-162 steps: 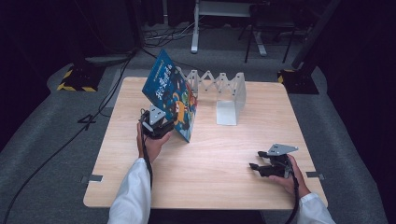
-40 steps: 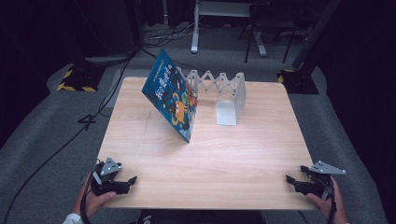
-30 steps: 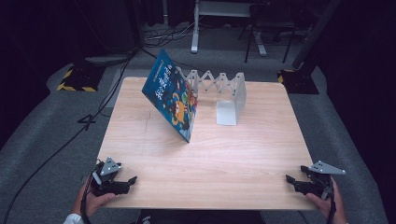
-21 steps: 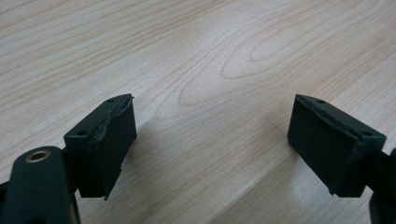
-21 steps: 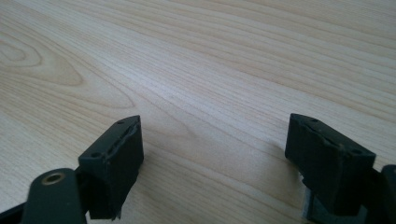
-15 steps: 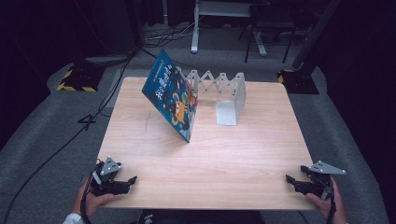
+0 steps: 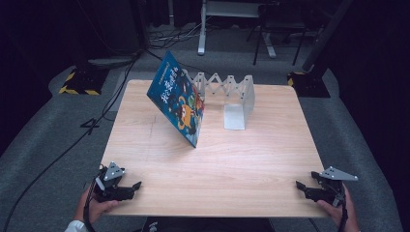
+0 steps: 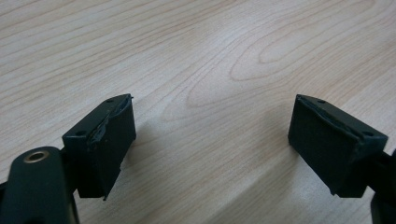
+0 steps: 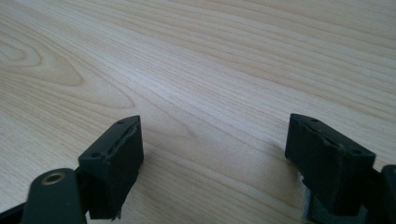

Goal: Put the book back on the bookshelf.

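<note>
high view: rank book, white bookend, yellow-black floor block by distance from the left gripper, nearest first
Measured from the left gripper at the table's near left corner:
1. Blue book, leaning upright at the table's middle, left of centre.
2. White bookend, right of the book, toward the far edge.
3. Yellow-black floor block, on the floor beyond the table's far left corner, a shade farther off than the bookend.

Blue cartoon-patterned book, white rack

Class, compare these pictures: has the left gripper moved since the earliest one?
Yes. The left gripper was beside the blue book; it has drawn back toward the person and now sits at the table's near left corner.
</note>
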`<act>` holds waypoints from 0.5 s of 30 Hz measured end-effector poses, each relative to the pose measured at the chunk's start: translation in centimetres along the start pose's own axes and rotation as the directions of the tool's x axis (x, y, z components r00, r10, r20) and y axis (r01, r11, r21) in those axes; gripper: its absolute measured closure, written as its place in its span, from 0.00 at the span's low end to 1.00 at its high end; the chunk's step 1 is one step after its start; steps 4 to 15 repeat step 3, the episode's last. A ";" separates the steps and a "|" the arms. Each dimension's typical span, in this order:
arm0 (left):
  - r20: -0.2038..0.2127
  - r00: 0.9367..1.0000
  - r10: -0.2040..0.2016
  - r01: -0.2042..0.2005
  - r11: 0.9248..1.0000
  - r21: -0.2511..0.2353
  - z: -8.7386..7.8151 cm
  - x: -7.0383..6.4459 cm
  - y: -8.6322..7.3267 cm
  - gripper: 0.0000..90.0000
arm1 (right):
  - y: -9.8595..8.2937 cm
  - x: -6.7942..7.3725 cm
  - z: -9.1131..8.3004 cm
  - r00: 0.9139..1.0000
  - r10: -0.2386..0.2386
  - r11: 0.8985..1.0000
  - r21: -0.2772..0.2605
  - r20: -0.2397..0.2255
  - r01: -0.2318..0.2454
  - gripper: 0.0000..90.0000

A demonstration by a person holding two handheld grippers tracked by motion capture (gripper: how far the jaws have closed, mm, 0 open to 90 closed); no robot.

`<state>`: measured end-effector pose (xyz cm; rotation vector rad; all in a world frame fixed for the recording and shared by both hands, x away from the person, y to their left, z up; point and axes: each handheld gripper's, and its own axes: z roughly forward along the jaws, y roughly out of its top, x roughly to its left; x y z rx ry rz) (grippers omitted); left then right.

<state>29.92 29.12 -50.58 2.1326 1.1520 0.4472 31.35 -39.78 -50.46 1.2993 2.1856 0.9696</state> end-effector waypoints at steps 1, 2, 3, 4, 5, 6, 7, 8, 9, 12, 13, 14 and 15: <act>-0.003 1.000 -0.001 0.001 1.000 0.000 0.0 0.0 0.0 0.17 | 0.0 0.0 0.0 1.000 0.000 1.000 0.000 0.000 0.000 0.22; -0.004 1.000 -0.009 0.009 1.000 0.000 0.0 0.0 0.0 0.17 | 0.0 0.0 0.0 1.000 0.000 1.000 0.000 0.000 0.000 0.22; -0.007 1.000 -0.012 0.012 1.000 0.003 0.0 0.0 0.0 0.17 | 0.0 0.0 0.0 1.000 0.000 1.000 0.000 0.000 0.000 0.22; -0.007 1.000 -0.012 0.012 1.000 0.003 0.0 0.0 0.0 0.17 | 0.0 0.0 0.0 1.000 0.000 1.000 0.000 0.000 0.000 0.22; -0.007 1.000 -0.012 0.012 1.000 0.003 0.0 0.0 0.0 0.17 | 0.0 0.0 0.0 1.000 0.000 1.000 0.000 0.000 0.000 0.22; -0.007 1.000 -0.012 0.012 1.000 0.003 0.0 0.0 0.0 0.17 | 0.0 0.0 0.0 1.000 0.000 1.000 0.000 0.000 0.000 0.22; -0.007 1.000 -0.012 0.012 1.000 0.003 0.0 0.0 0.0 0.17 | 0.0 0.0 0.0 1.000 0.000 1.000 0.000 0.000 0.000 0.22; -0.007 1.000 -0.012 0.012 1.000 0.003 0.0 0.0 0.0 0.17 | 0.0 0.0 0.0 1.000 0.000 1.000 0.000 0.000 0.000 0.22; -0.007 1.000 -0.012 0.012 1.000 0.003 0.0 0.0 0.0 0.17 | 0.0 0.0 0.0 1.000 0.000 1.000 0.000 0.000 0.000 0.22; -0.007 1.000 -0.012 0.012 1.000 0.003 0.0 0.0 0.0 0.17 | 0.0 0.0 0.0 1.000 0.000 1.000 0.000 0.000 0.000 0.22; -0.007 1.000 -0.012 0.012 1.000 0.003 0.0 0.0 0.0 0.17 | 0.0 0.0 0.0 1.000 0.000 1.000 0.000 0.000 0.000 0.22; -0.007 1.000 -0.012 0.012 1.000 0.003 0.0 0.0 0.0 0.17 | 0.0 0.0 0.0 1.000 0.000 1.000 0.000 0.000 0.000 0.22; -0.007 1.000 -0.012 0.012 1.000 0.003 0.0 0.0 0.0 0.17 | 0.0 0.0 0.0 1.000 0.000 1.000 0.000 0.000 0.000 0.22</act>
